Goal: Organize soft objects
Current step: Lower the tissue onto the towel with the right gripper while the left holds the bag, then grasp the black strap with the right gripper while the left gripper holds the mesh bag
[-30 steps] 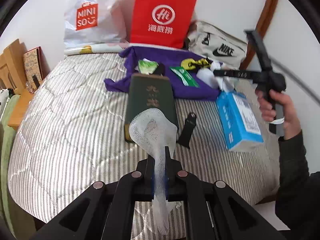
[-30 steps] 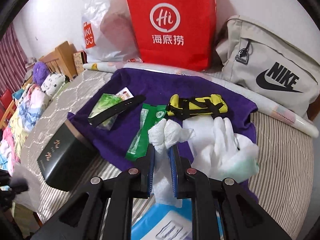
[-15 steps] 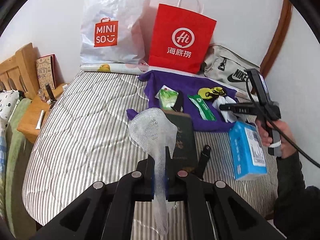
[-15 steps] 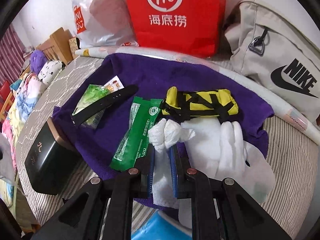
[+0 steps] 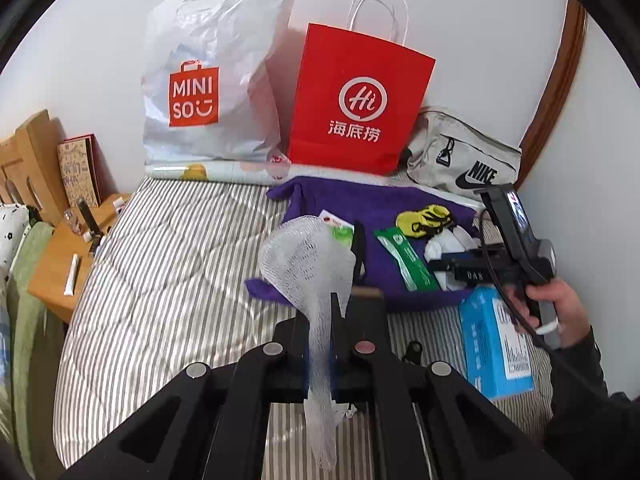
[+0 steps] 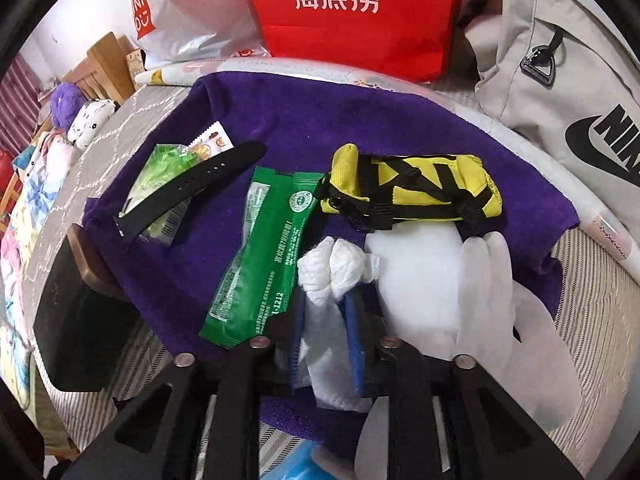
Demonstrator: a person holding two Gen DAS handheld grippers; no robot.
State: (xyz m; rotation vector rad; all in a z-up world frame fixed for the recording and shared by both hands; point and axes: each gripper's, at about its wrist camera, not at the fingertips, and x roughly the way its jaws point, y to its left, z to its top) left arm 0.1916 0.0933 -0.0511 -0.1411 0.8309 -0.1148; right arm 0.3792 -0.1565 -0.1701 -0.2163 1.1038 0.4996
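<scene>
Left tongs (image 5: 338, 312) pinching mesh netting (image 5: 308, 256); right tongs (image 6: 328, 344) pinching white cloth (image 6: 332, 268). We judge the trailing netting may snag, and the cloth may slip off the purple towel (image 6: 304, 120).

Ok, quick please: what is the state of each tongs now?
Left tongs: closed on the white mesh sleeve.
Right tongs: closed on the white cloth.

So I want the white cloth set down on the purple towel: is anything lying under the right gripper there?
Partly. The white cloth hangs between the green packet and white glove; bare purple towel lies farther back.
</scene>
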